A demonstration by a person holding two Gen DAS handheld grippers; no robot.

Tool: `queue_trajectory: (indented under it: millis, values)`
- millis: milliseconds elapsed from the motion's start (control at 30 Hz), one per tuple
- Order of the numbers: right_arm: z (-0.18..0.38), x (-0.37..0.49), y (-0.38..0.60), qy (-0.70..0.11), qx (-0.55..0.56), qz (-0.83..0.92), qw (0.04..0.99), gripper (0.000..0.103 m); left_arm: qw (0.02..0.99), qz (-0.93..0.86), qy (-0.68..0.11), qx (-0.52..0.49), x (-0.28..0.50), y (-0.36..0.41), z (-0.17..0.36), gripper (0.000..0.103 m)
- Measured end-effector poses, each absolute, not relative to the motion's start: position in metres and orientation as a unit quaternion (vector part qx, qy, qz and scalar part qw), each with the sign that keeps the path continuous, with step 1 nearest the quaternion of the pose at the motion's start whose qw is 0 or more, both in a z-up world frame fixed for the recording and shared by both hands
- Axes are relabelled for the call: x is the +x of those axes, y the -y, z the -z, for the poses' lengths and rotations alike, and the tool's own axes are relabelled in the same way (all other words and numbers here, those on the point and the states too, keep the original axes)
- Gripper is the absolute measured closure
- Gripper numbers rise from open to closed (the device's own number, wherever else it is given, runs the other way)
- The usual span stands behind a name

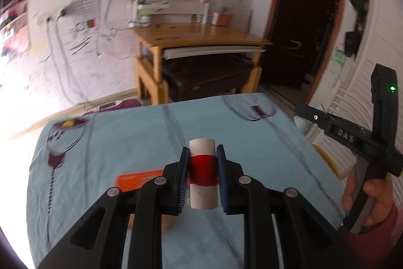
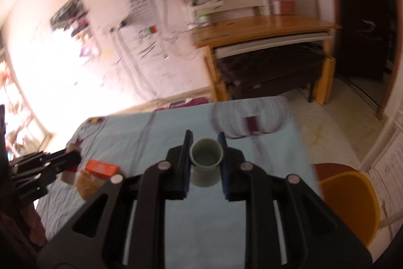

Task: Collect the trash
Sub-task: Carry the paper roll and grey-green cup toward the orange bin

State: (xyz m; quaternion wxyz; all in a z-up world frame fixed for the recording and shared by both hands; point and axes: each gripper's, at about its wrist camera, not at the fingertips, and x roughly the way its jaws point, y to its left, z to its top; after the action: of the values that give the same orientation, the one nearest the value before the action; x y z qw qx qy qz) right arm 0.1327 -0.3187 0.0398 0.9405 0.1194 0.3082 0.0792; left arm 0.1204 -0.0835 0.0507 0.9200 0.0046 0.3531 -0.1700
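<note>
Left gripper is clamping a red-banded tube, right gripper is clamping a grey cup at centre frame; either risks slipping.

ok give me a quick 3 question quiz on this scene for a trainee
1. True or false: the left gripper holds a white tube with a red band.
2. What sits between the right gripper's fingers? A) green cup B) spoon C) sponge
3. What colour is the flat box on the blue cloth?

Key: 1 true; 2 A, the green cup; 3 orange.
</note>
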Motion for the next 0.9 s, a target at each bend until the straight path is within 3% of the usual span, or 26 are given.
queue_trajectory:
  millis: [467,900]
  values:
    - [-0.029,0.094,0.478,-0.268,0.22,0.021,0.938,0.084,0.893,0.235,-0.381,0.035,0.144,0.219,-0.055,0.087]
    - [0.009,0.097,0.541,-0.306,0.265,0.063,0.912,0.082,0.859,0.28,-0.426,0.048,0.177,0.371,-0.026,0.087]
